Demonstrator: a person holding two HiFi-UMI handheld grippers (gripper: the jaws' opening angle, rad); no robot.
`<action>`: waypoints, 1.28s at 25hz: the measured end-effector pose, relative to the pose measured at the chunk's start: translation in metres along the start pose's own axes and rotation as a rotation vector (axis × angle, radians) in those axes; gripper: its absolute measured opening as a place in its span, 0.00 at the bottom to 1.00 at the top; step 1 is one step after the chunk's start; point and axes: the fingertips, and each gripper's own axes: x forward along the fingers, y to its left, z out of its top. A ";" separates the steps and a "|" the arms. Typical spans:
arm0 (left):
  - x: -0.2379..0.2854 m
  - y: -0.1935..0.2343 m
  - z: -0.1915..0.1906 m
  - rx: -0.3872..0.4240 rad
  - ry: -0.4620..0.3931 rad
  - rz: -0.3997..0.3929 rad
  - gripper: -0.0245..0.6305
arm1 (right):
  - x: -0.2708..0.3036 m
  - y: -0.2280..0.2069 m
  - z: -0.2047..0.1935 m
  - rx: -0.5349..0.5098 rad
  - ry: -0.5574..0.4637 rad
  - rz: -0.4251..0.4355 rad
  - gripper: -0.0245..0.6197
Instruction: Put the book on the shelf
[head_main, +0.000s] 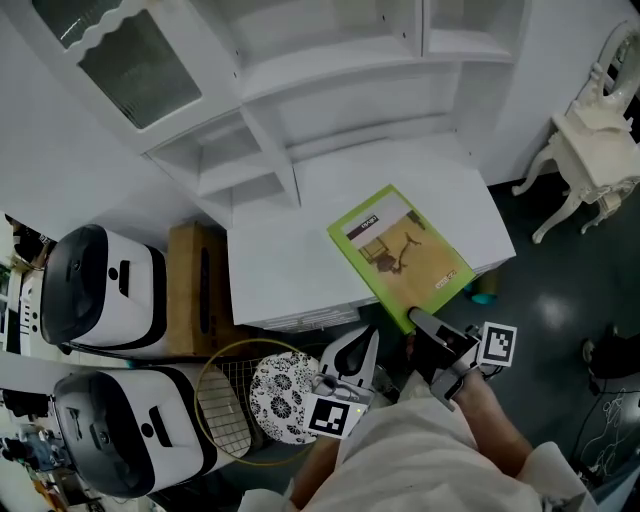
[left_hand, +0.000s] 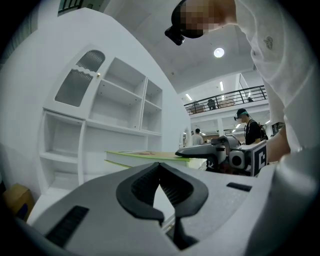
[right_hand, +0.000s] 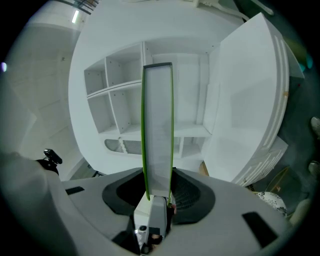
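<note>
Though parted, right fingers (right_hand: 191, 196) clamp book (right_hand: 157, 125).

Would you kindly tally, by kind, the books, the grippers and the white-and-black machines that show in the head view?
Book: 1
Grippers: 2 (left gripper, right gripper)
White-and-black machines: 2
Total: 5

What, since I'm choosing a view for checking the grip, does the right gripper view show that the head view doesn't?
Only the right gripper view: the right claw clamping the book edge-on, pads pressed on both covers. Only the head view: the book's green front cover, the left claw, a cardboard box and a white chair. Both: the book and the white shelf unit.
</note>
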 end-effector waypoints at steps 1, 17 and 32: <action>0.002 0.002 -0.002 -0.001 0.005 0.001 0.04 | 0.001 -0.001 0.002 0.001 0.000 0.001 0.28; 0.055 0.016 0.003 0.017 0.001 0.017 0.04 | 0.022 -0.002 0.051 -0.005 0.032 0.017 0.28; 0.142 0.026 0.002 0.068 0.060 0.074 0.04 | 0.043 -0.005 0.138 0.030 0.104 0.036 0.28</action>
